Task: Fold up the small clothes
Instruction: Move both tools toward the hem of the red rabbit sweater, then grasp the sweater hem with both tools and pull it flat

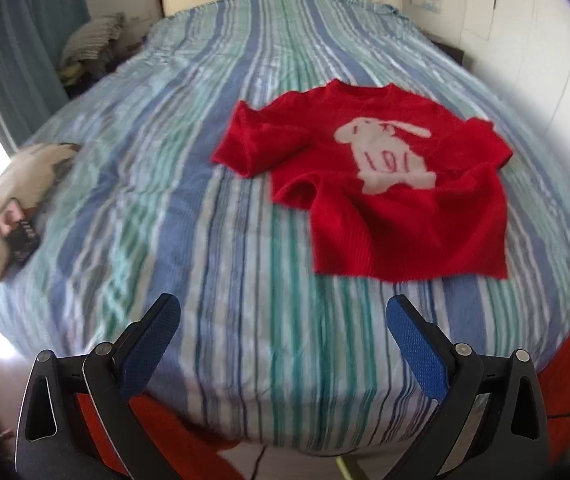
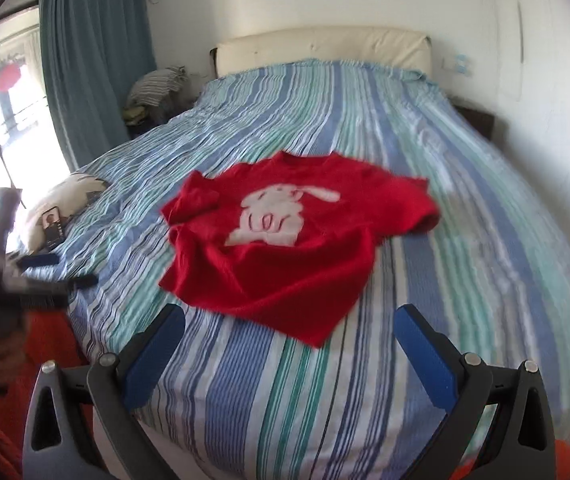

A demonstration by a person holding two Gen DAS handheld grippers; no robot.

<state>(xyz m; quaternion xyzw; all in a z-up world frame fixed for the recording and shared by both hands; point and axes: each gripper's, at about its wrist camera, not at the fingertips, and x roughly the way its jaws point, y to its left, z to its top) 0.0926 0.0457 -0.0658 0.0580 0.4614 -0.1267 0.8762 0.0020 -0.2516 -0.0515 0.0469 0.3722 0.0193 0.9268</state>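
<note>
Both the left gripper (image 1: 283, 320) and right gripper (image 2: 289, 330) gape wide, empty. The red knitted rabbit-motif sweater (image 1: 385, 184), at one o'clock on the striped bedspread (image 1: 205, 240), could bunch if pinched through its rumpled sleeve.

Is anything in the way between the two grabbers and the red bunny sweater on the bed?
Nothing visible. Only bare striped bedspread lies between the open right gripper and the red sweater. The open left gripper has the same clear path. The pillow sits far left.
</note>
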